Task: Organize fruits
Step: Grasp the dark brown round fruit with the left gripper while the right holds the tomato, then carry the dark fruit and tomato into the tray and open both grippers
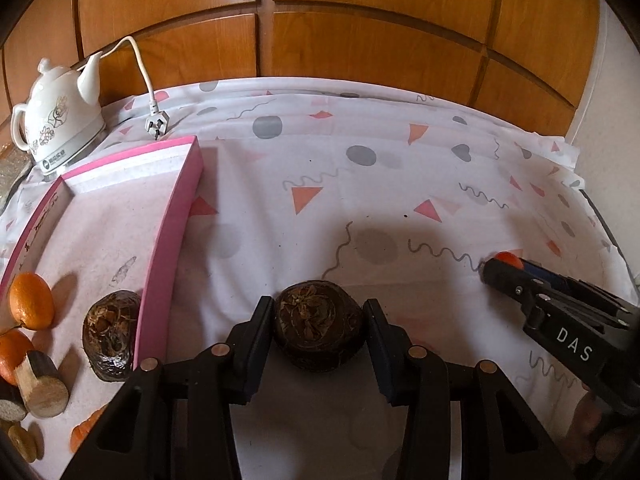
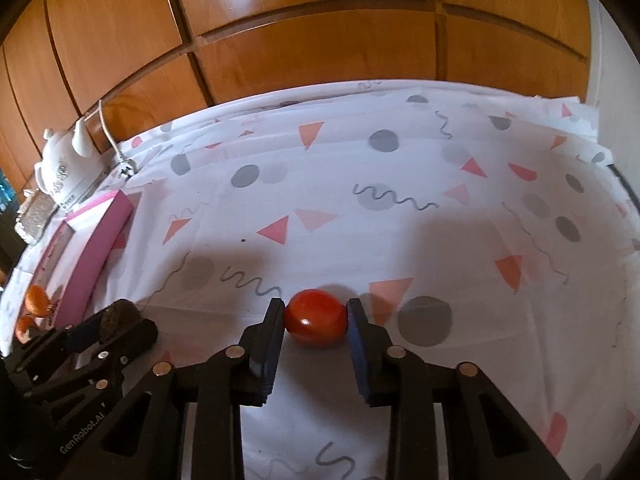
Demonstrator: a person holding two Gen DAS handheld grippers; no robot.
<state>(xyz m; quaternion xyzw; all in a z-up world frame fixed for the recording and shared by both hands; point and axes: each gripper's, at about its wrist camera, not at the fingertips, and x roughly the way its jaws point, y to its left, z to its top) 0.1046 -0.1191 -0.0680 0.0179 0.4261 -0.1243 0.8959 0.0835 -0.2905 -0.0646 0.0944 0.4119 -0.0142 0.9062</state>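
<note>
My left gripper (image 1: 318,310) is shut on a dark brown round fruit (image 1: 318,326) that rests on the patterned cloth, just right of the pink box (image 1: 176,216). In the box lie another dark brown fruit (image 1: 110,336), two oranges (image 1: 31,300) and cut cane pieces (image 1: 42,384). My right gripper (image 2: 316,314) is shut on a red tomato (image 2: 316,317) on the cloth; it also shows in the left wrist view (image 1: 508,260). The left gripper with its fruit shows in the right wrist view (image 2: 120,316).
A white teapot-shaped kettle (image 1: 56,120) with cord and plug (image 1: 157,124) stands behind the box at the back left. Wooden cabinet doors (image 1: 320,20) rise behind the table. The cloth (image 1: 360,184) ends at the right edge by a white wall.
</note>
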